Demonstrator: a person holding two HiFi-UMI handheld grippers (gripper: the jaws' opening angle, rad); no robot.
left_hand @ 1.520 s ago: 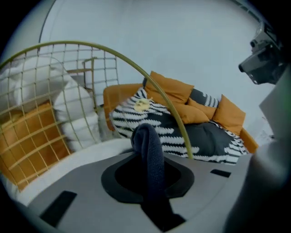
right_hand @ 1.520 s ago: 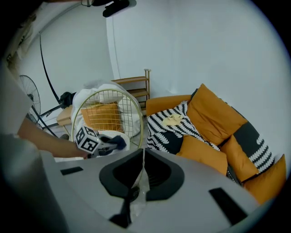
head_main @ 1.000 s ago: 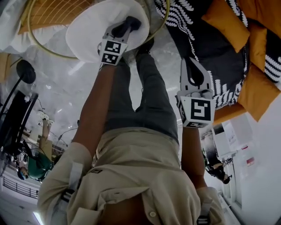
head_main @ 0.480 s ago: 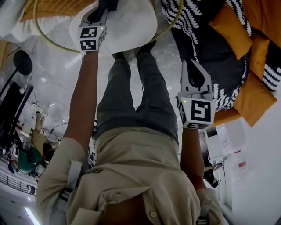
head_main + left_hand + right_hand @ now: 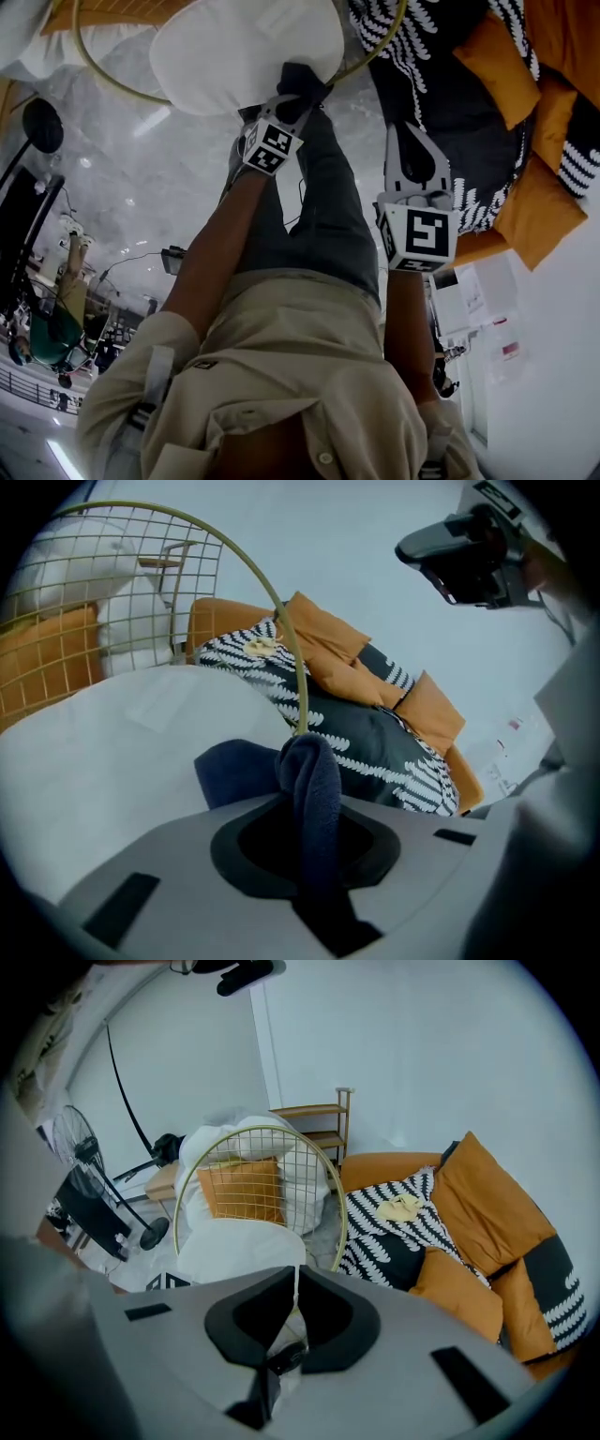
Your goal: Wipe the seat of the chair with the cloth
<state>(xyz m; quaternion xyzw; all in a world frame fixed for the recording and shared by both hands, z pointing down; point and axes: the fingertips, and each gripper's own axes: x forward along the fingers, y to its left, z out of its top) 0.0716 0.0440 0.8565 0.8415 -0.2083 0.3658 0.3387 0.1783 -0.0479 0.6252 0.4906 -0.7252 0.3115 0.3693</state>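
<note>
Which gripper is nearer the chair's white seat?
Left. The left gripper, shut on the cloth, is at the near edge of the seat; the right gripper hangs apart to the side.

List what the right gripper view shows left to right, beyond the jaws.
Standing fan → wire-backed chair with its white seat → black-and-white patterned cushion → large orange cushion at the sofa's right end.
</note>
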